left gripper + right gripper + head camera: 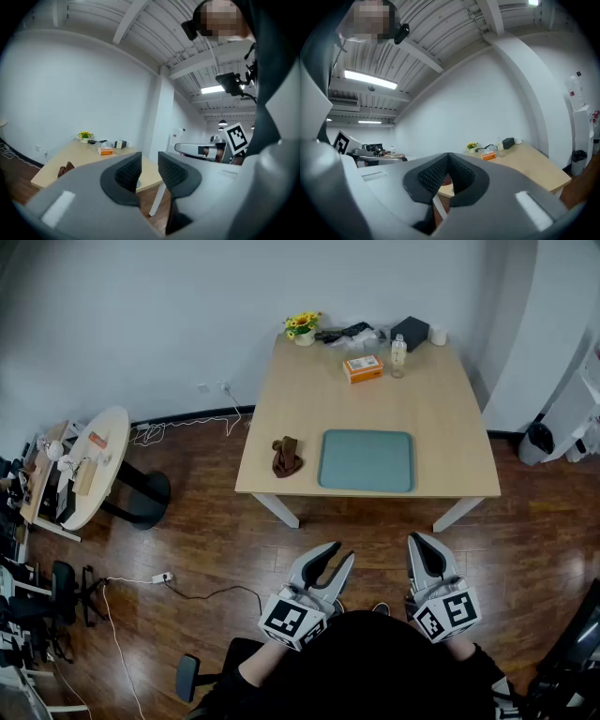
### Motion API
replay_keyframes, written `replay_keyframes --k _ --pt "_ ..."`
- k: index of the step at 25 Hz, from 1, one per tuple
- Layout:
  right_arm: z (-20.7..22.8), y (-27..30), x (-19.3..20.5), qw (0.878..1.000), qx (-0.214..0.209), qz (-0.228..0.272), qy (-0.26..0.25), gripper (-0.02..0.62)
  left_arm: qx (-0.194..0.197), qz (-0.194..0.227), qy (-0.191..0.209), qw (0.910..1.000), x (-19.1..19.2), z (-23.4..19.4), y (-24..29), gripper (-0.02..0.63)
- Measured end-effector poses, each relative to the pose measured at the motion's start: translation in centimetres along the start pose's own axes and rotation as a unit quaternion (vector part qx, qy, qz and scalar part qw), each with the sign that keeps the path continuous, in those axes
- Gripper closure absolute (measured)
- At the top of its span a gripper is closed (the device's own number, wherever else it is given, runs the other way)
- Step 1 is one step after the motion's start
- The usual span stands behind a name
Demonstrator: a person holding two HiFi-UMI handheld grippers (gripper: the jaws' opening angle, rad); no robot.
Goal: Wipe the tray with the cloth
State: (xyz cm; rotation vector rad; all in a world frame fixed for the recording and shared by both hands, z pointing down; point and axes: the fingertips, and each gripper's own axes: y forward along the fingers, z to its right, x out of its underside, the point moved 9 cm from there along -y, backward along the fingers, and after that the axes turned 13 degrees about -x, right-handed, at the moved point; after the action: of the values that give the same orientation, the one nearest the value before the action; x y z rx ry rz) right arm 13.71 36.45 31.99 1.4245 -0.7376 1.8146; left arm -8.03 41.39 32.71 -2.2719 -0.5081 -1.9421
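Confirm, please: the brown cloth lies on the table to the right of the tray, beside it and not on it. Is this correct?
Not quite. The head view shows the brown cloth to the left of the tray, not the right. It does lie on the table, beside the tray and not on it.

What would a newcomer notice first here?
The teal tray lies on the near side of the wooden table, a crumpled brown cloth just left of it, not touching. Nearer the camera, the left gripper, jaws slightly apart, and the right gripper, jaws together, are both empty, short of the table.
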Motion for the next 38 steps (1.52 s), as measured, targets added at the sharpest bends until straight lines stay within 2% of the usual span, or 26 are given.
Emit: replay_keyframes --k 11,16,19,23,27,31,35,38 --pt "3.5 -1.6 0.0 1.000 -0.008 0.010 0.009 0.594 -0.013 -0.001 0.012 0.9998 0.5 2.7 2.3 0.514" --pt "5.6 -1.0 0.8 1.000 -0.013 0.000 0.026 0.594 -0.028 -0.020 -0.004 0.9994 1.1 2.5 3.5 0.514" --pt "6.9 0.8 1.4 0.999 -0.012 -0.010 0.031 0.594 -0.037 -0.033 -0.014 0.9987 1.7 0.6 5.2 0.514" --pt "9.7 4.6 1.8 1.000 0.002 -0.019 0.025 0.594 -0.034 -0.022 -0.013 0.9991 1.7 -2.7 9.6 0.514" --pt "12.4 9.4 1.2 0.999 0.040 -0.019 0.020 0.594 -0.035 -0.015 -0.026 0.9989 0.4 -8.3 14.7 0.511" --pt "15.3 14.2 -0.5 0.996 0.077 -0.021 0.030 0.594 -0.016 -0.017 -0.024 0.9994 -1.6 -13.4 19.9 0.509" --pt "18.1 17.5 -0.4 0.992 0.108 -0.036 0.044 0.594 -0.022 -0.053 -0.016 0.9982 -0.5 -18.2 24.1 0.508" --pt "21.2 18.5 1.3 0.989 0.111 -0.082 0.047 0.594 -0.036 -0.101 -0.010 0.9942 2.0 -20.9 26.3 0.484"
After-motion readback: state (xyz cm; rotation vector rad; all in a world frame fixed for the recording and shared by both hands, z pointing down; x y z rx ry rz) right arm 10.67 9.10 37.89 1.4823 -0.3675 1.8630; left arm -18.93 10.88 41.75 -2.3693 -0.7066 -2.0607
